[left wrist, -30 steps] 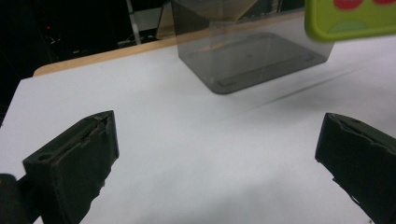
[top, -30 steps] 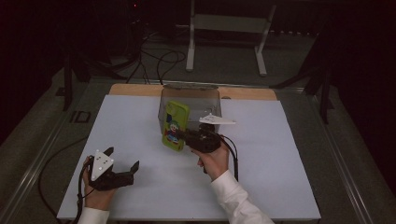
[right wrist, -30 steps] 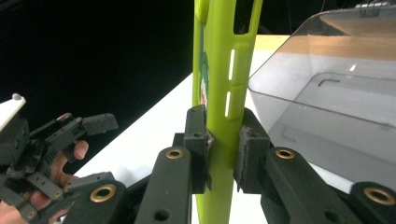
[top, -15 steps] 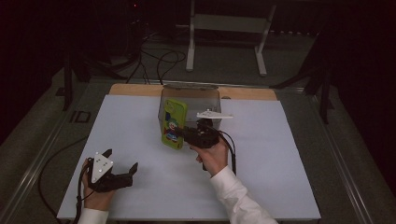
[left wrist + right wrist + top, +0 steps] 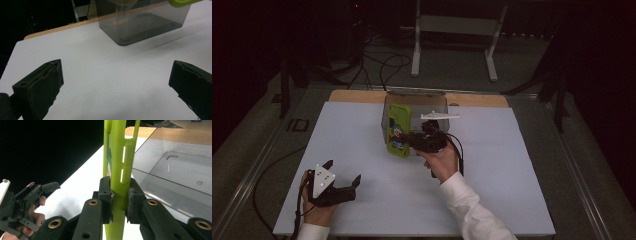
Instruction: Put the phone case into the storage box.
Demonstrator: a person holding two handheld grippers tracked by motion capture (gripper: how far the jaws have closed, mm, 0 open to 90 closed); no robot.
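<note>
This is looking like a lab or recording studio: a white-covered bench (image 5: 362, 150) is sitting in a pool of light amid darkness. Cables (image 5: 382, 65) are trailing across the floor (near a metal stand (image 5: 454, 30)).

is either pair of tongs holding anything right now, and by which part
The right tongs grip the green phone case by a long side edge, holding it upright. The left tongs stand open, holding nothing.

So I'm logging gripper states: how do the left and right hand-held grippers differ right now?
The left hand-held gripper is open with nothing between its jaws; the right hand-held gripper is shut on the green phone case. The left sits low at the white table's near edge; the right is raised beside the clear bin. Both have black jaws.
</note>
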